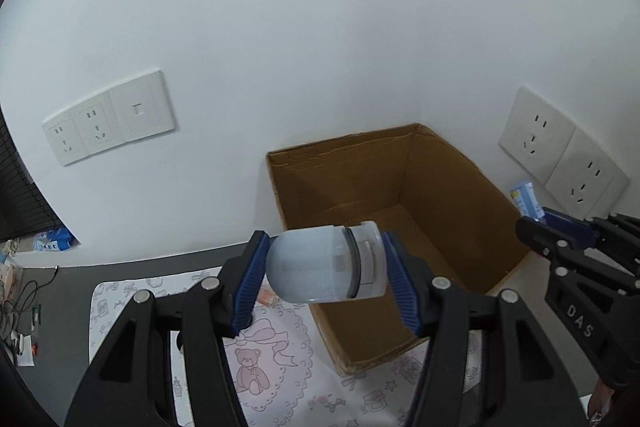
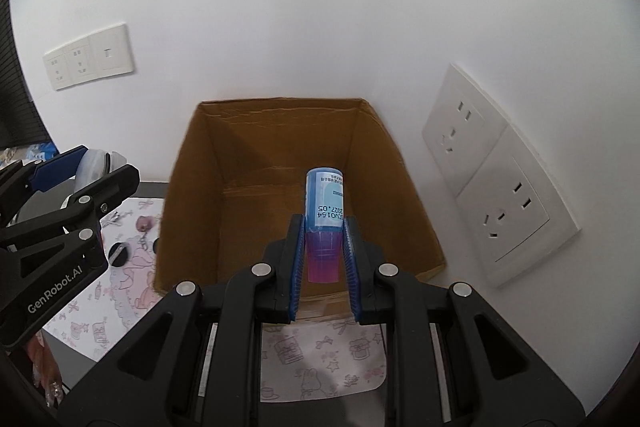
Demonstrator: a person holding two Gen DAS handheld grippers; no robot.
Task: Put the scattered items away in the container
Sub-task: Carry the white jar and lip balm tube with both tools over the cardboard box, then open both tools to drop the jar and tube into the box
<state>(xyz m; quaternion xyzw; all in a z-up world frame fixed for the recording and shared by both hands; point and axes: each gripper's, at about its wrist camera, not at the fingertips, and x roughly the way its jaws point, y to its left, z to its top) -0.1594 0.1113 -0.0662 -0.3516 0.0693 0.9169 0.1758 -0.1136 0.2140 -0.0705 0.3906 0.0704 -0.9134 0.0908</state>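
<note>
My left gripper (image 1: pixel 326 263) is shut on a translucent white jar (image 1: pixel 326 263) held sideways, level with the near left rim of the open cardboard box (image 1: pixel 452 171). In the right wrist view that gripper (image 2: pixel 86 167) shows at the left with the jar (image 2: pixel 96 163) in it. My right gripper (image 2: pixel 324 227) is shut on a small blue bottle with a purple cap (image 2: pixel 325 199), held over the front of the box (image 2: pixel 256 143), whose inside shows nothing else. The right gripper (image 1: pixel 536 227) also enters the left wrist view at the right edge, with the bottle (image 1: pixel 526 197) partly hidden.
The box stands in a wall corner on a pink patterned mat (image 1: pixel 264 359). Small items lie on the mat left of the box: a black round piece (image 2: pixel 118 253) and a pink keychain (image 2: pixel 145 225). Wall sockets (image 2: pixel 488 203) flank the box. Cables (image 1: pixel 24 291) lie far left.
</note>
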